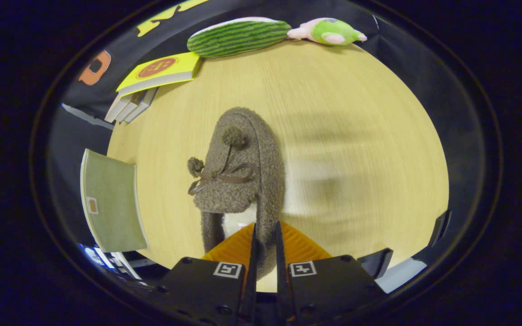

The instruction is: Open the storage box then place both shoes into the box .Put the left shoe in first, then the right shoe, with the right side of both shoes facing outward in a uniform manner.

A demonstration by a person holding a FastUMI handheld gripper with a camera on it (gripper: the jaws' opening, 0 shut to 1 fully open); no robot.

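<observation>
A fuzzy brown shoe (243,172) with a bow and two pompoms hangs above the round wooden table (342,113), toe pointing away from me. My gripper (265,235) is shut on the shoe's right side wall near the heel opening, with one finger inside the shoe and the other outside it. The pale lining shows just left of the fingers. A green flat panel (111,203), perhaps part of the storage box, stands at the table's left edge; I cannot tell for sure.
A yellow book (161,72) lies on a stack of books at the far left of the table. A striped green plush (238,36) and a pink-green plush toy (329,31) rest at the far edge. Blurred shadow covers the tabletop right of the shoe.
</observation>
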